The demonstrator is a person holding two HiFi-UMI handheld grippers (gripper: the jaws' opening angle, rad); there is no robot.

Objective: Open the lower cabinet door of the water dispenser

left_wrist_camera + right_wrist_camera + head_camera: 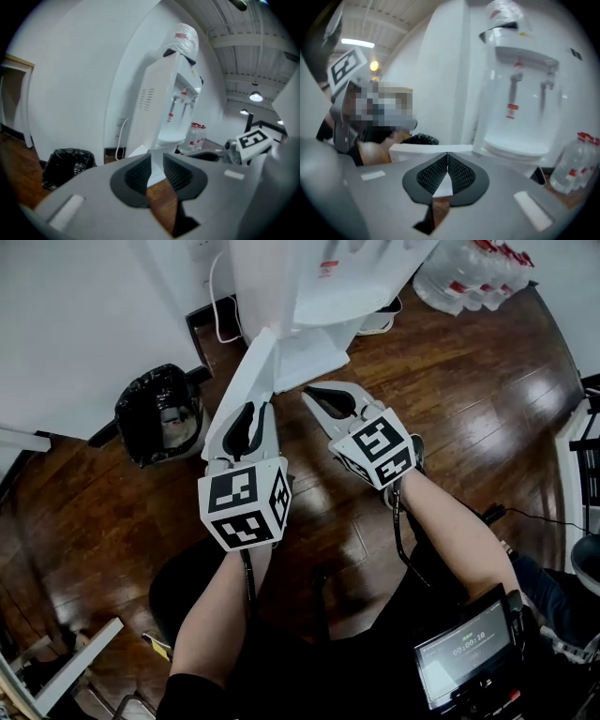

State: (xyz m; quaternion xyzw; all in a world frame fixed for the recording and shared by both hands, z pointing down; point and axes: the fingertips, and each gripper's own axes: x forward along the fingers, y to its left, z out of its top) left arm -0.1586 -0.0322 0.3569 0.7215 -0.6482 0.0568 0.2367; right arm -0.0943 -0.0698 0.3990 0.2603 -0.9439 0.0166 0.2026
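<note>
The white water dispenser (309, 287) stands against the wall at the top of the head view. Its lower cabinet door (248, 371) hangs swung out toward me. My left gripper (251, 418) sits at the door's outer edge with its jaws apart. In the left gripper view a white strip of the door shows in the gap between the pads (136, 176), which do not press on it. Just right of the door, my right gripper (323, 399) is shut on nothing. In the right gripper view its tips (448, 164) meet in front of the door's white edge (417, 151).
A black bin bag (157, 413) stands left of the dispenser on the dark wood floor. Several water bottles (469, 277) lie at the back right. A white cord (220, 306) runs down the wall. A small screen (464, 652) hangs at my right side.
</note>
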